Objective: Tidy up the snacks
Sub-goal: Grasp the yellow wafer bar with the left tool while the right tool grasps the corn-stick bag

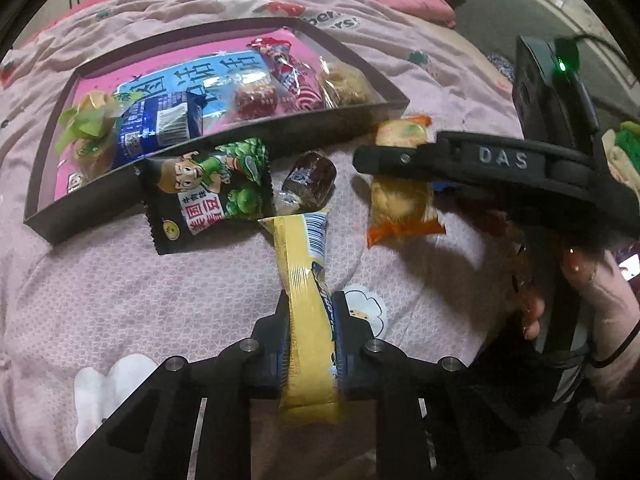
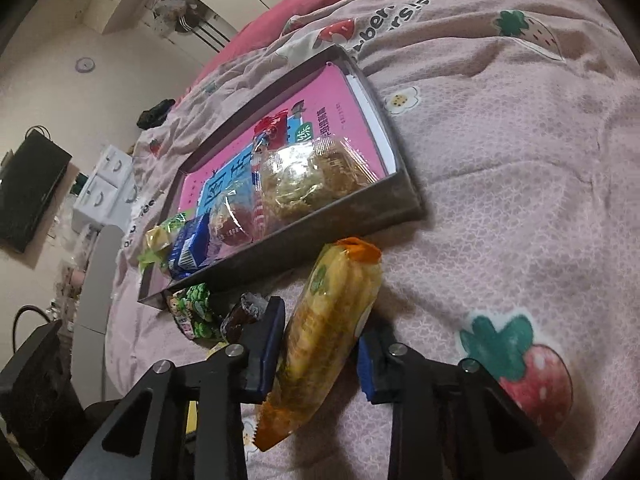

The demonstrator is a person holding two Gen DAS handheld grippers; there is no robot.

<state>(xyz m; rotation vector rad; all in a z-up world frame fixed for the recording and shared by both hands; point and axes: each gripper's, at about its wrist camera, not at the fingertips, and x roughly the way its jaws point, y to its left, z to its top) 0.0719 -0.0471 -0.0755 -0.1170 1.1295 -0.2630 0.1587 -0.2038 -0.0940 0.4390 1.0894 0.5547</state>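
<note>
Two grippers reach over a pink quilt (image 1: 120, 292). The left gripper (image 1: 311, 332) points forward, jaws clamped on a yellow snack bar (image 1: 306, 308) whose far end lies beside a brown candy (image 1: 308, 184). The right gripper (image 2: 318, 348) straddles an orange-ended biscuit pack (image 2: 332, 320), its jaws apart with only the left pad touching. Beyond sits a dark tray (image 1: 248, 144) of snacks; a white drawer unit (image 2: 106, 190) stands by the wall.
</note>
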